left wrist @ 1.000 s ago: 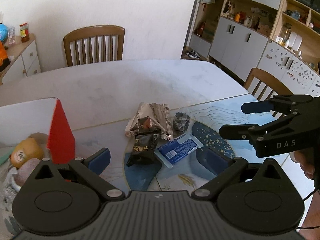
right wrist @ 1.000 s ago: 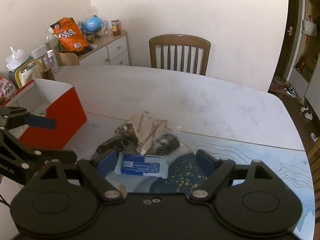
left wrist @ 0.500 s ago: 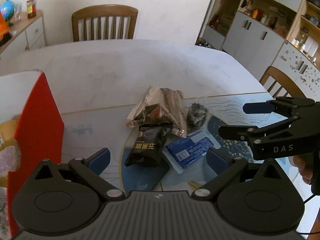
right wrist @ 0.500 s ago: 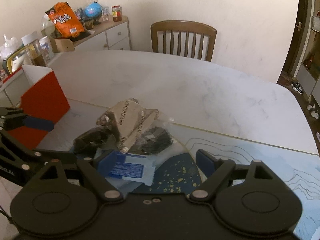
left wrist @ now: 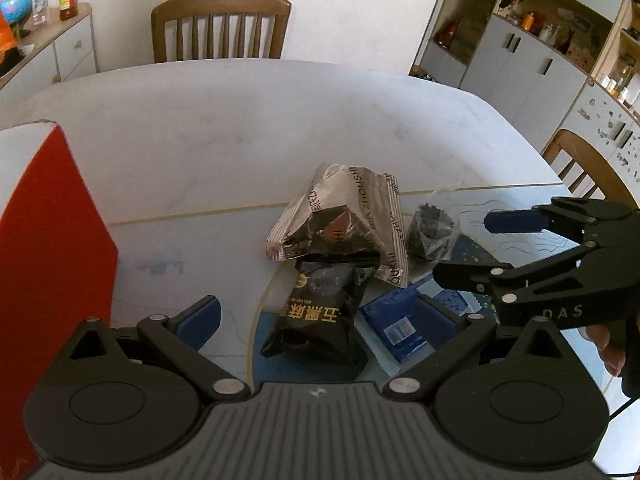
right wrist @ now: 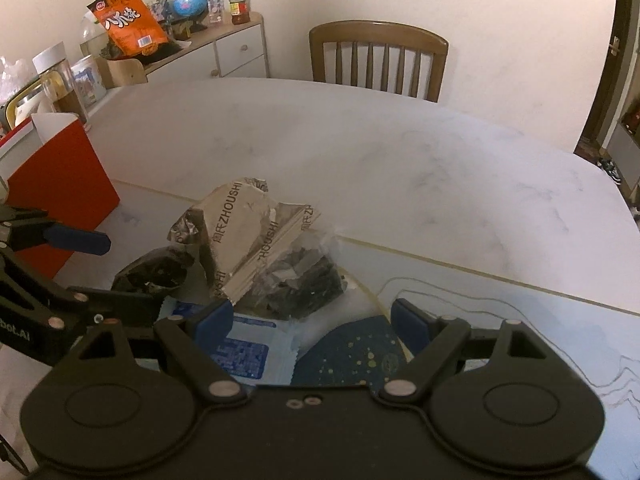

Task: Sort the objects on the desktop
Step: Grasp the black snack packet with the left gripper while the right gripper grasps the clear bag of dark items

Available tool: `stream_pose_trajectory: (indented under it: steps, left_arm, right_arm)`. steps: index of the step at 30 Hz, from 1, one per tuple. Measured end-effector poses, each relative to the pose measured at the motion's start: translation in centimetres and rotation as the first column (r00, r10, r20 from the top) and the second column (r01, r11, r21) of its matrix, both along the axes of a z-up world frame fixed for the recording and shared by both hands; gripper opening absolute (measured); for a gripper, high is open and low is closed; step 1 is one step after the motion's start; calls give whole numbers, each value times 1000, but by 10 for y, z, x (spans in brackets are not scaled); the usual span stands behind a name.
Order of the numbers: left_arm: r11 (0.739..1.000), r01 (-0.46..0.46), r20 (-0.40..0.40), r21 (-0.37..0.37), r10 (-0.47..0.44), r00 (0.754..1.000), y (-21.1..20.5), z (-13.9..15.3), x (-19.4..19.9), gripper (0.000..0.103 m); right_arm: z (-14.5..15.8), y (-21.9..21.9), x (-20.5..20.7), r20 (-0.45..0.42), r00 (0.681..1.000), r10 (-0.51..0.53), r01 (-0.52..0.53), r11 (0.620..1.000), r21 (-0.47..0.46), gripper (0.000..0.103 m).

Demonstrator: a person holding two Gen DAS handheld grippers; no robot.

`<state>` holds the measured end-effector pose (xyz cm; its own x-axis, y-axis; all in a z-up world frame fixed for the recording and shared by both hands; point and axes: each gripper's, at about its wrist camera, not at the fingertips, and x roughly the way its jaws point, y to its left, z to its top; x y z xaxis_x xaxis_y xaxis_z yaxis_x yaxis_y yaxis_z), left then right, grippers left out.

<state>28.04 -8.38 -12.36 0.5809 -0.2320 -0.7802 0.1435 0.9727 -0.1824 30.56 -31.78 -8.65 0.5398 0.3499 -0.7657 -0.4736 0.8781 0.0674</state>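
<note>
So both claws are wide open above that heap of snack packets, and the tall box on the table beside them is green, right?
Not quite: the tall cardboard box is red, not green, as the right wrist view shows. The rest holds: the left gripper and right gripper are open above the snack packets.

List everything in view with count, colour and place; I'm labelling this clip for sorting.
silver wrapper: 1, silver, top of the pile
black packet: 1, black with gold print, under the wrapper's near edge
clear bag: 1, clear with dark contents, right of the wrapper
blue packet: 1, blue, nearest part of the pile
red box: 1, red and white, left on the table
table: 1, white marble
chairs: 2, brown wood, far side and right
sideboard: 1, white, cluttered top
left gripper: black, blue pads, open
right gripper: the same, open
</note>
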Motion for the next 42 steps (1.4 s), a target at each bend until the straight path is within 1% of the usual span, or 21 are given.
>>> stream_pose_trajectory:
  steps: [2, 7, 10, 15, 16, 18, 19, 20, 21, 22, 23, 24, 26, 28, 31, 33, 36, 42]
  left_arm:
    - [1000, 6, 11, 16, -7, 1000, -1, -1, 2, 102]
    - [1000, 15, 16, 26, -15, 1000, -2, -6, 7, 102]
    - [1000, 15, 16, 19, -15, 1000, -1, -7, 9, 101]
    - [1000, 25, 14, 17, -25, 1000, -1, -9, 11, 94]
    - [1000, 26, 14, 16, -27, 1000, -1, -10, 11, 91]
    - [999, 30, 11, 12, -30, 999, -1, -11, 12, 86]
    - [999, 31, 12, 12, -31, 999, -1, -11, 12, 80]
    - [999, 31, 14, 12, -31, 999, -1, -11, 12, 72]
    - [999, 33, 13, 10, -33, 999, -1, -11, 12, 67]
    - [999, 37, 9, 6, -37, 999, 0, -11, 12, 58]
    - [999, 39, 7, 7, -39, 999, -1, -12, 13, 52]
    - [999, 40, 7, 7, -40, 999, -1, -12, 13, 50]
    - [999, 45, 11, 11, -45, 999, -1, -12, 13, 40]
    - [999, 46, 18, 24, -47, 999, -3, -12, 12, 37]
    - [999, 43, 21, 22, -44, 999, -2, -11, 11, 36]
    - [999, 36, 24, 21, -37, 999, -1, -11, 10, 35]
    - [999, 35, 28, 17, -36, 999, 0, -9, 8, 34]
    - [999, 39, 39, 16, -40, 998, 0, -1, 5, 34]
  right_arm:
    - [-2, 0, 3, -1, 1000, 0, 0, 1000, 2, 85]
    - [-8, 7, 9, -6, 1000, 16, -16, 1000, 2, 84]
    - [-11, 9, 12, -10, 1000, 22, -22, 1000, 4, 79]
    - [-12, 10, 14, -6, 1000, 30, -30, 1000, 3, 75]
    - [-12, 10, 15, -5, 1000, 30, -30, 1000, 3, 73]
    - [-13, 10, 16, -6, 1000, 28, -28, 1000, -2, 64]
    - [-13, 11, 16, -9, 1000, 29, -29, 1000, -2, 63]
    - [-13, 12, 16, -12, 999, 30, -30, 1000, -1, 62]
    - [-13, 12, 16, -12, 999, 30, -30, 1000, 0, 60]
    - [-14, 13, 15, -10, 999, 31, -31, 1000, 0, 58]
    - [-14, 13, 15, -11, 999, 33, -33, 999, 2, 55]
    - [-14, 14, 15, -10, 999, 33, -33, 999, 1, 55]
    - [-13, 14, 15, -4, 1000, 31, -31, 1000, -3, 54]
    - [-12, 13, 15, -6, 1000, 26, -26, 1000, 3, 53]
    - [-10, 13, 15, -6, 1000, 21, -21, 1000, 5, 51]
    - [-9, 13, 14, -2, 1000, 17, -17, 1000, 3, 46]
    - [-7, 12, 13, 1, 1000, 10, -10, 1000, 0, 41]
    - [0, 9, 7, 17, 1000, 0, 0, 1000, 3, 39]
